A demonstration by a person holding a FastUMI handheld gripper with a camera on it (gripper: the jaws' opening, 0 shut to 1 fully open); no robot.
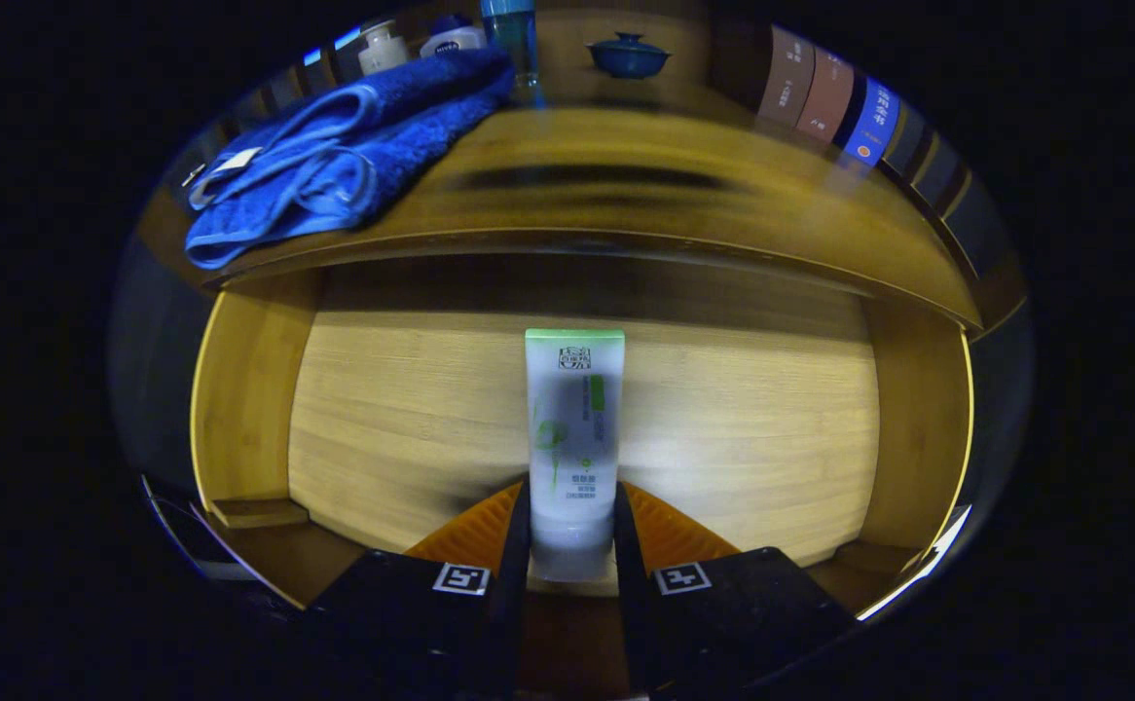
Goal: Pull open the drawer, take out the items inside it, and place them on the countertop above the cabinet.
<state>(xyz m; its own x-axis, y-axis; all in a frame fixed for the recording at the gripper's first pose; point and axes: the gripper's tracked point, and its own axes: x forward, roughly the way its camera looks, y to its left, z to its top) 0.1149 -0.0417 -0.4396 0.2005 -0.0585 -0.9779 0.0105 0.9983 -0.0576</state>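
White-and-green soft plastic tube (573,438) lies mid-floor in the open bamboo drawer (402,419), its cap end pinched between both fingers of the gripper (572,545). Likely light, squashy and slick; holding near the stiffer cap seems wise for reaching the bamboo countertop (626,204).

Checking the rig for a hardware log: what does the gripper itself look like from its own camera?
The gripper has two thin, flat, blade-like fingers running forward from two blocky matte black housings. Each housing carries a small square black-and-white fiducial marker: one left, one right. Ribbed, wedge-shaped panels flare outward beside each finger. No cables visible.
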